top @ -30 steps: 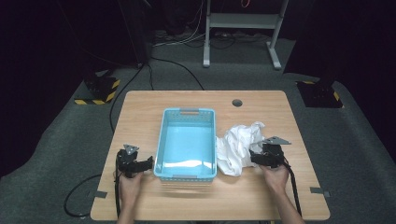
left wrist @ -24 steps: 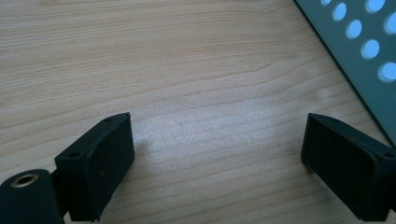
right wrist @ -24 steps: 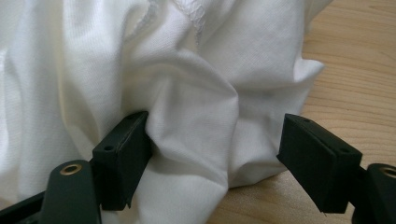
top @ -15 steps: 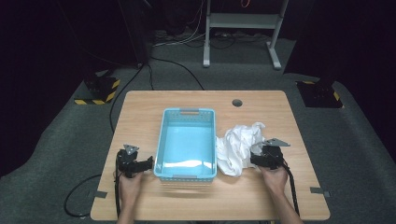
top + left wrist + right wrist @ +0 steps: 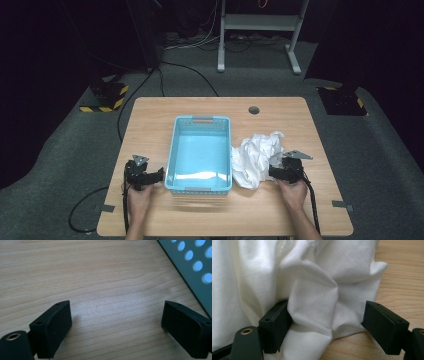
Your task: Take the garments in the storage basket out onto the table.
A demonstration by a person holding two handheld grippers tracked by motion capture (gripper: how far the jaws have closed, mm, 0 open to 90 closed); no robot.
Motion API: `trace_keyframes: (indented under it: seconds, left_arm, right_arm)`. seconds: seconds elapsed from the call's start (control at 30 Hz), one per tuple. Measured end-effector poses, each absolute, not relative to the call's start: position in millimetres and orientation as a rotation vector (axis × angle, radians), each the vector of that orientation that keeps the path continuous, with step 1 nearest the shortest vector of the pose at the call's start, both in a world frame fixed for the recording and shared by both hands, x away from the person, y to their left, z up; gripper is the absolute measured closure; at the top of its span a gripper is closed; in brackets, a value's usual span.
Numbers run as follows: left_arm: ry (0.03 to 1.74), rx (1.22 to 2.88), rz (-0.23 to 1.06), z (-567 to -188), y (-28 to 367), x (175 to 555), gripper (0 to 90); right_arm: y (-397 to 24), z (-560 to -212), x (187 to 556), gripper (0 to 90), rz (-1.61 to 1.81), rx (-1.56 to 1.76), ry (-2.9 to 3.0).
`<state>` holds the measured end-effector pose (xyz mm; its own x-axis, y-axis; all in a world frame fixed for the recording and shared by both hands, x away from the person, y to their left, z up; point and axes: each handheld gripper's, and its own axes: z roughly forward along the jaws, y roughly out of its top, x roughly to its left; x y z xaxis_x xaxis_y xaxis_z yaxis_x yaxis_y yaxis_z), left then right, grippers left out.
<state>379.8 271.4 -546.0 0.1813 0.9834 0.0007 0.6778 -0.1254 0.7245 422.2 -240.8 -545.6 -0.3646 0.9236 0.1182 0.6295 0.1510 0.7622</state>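
On the wooden bench point(image 5: 280, 210) a light blue basket point(image 5: 201, 150) sits mid-way, open wood all round. Touching its right edge lies a crumpled white cloth point(image 5: 255, 157). The right gripper point(image 5: 329, 322) spreads its jaws around a fold; the left gripper point(image 5: 116, 322) gapes over bare wood beside the basket's wall.

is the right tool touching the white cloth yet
Touching. In the right gripper view the white cloth bulges between the open right tool, and one jaw presses into a fold of it.
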Motion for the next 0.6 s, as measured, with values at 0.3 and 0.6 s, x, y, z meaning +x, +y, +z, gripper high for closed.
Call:
trace_keyframes:
  seconds: [0.3, 0.6]
  left_arm:
    - [1.559, 1.873, 0.669, -546.0, 271.4, 379.7, 9.7]
    - [1.558, 1.873, 0.669, -546.0, 271.4, 379.8, 9.7]
  right_arm:
    - [-241.2, -545.7, 422.7, 21.9, 1.068, 1.483, 2.060]
    - [-247.0, -545.6, 424.0, 18.8, 1.123, 1.502, 2.063]
